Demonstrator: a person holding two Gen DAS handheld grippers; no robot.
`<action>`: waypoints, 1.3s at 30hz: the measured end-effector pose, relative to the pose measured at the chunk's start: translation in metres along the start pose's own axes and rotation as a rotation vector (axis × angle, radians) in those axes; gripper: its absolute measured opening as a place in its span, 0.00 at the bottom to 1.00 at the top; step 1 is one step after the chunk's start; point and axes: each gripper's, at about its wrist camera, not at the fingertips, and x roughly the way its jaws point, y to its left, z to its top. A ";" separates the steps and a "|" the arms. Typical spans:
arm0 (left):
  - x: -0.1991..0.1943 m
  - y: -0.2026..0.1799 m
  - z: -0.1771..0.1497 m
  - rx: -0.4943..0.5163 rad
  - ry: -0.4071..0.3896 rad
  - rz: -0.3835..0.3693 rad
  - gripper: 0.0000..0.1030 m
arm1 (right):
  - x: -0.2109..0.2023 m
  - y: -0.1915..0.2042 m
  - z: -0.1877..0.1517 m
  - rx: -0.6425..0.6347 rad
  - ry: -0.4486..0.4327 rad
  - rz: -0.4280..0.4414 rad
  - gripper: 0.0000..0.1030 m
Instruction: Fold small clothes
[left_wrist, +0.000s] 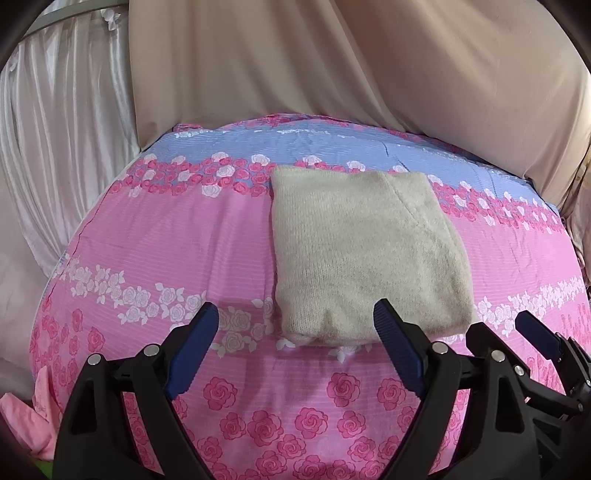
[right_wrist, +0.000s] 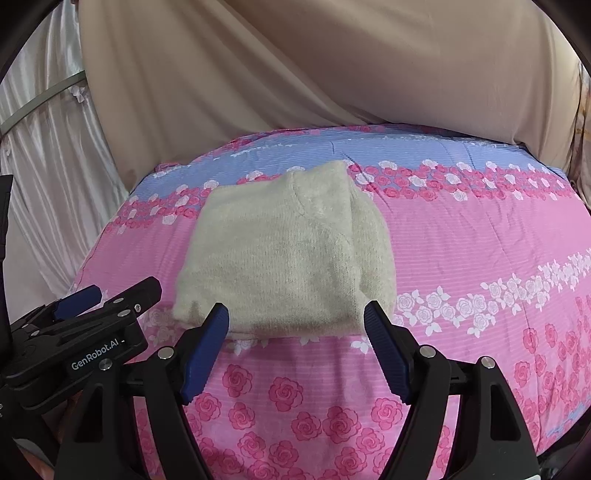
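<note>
A cream knitted garment lies folded into a compact rectangle on the pink floral bedsheet; it also shows in the right wrist view. My left gripper is open and empty, its fingertips just short of the garment's near edge. My right gripper is open and empty, also at the near edge. The right gripper shows at the right of the left wrist view, and the left gripper at the left of the right wrist view.
The sheet has a blue band along the far side. Beige drapes hang behind the bed and white satin curtains at the left. A pink cloth lies off the bed's near left.
</note>
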 end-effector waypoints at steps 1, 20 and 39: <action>0.000 0.000 0.000 0.000 -0.001 0.001 0.81 | 0.000 0.000 0.000 0.000 0.000 0.001 0.71; 0.002 0.002 -0.001 0.000 -0.004 0.008 0.81 | 0.001 0.001 0.000 0.001 0.001 0.000 0.71; 0.003 0.004 -0.001 0.002 -0.005 0.010 0.81 | 0.002 0.000 -0.002 -0.002 0.004 0.001 0.71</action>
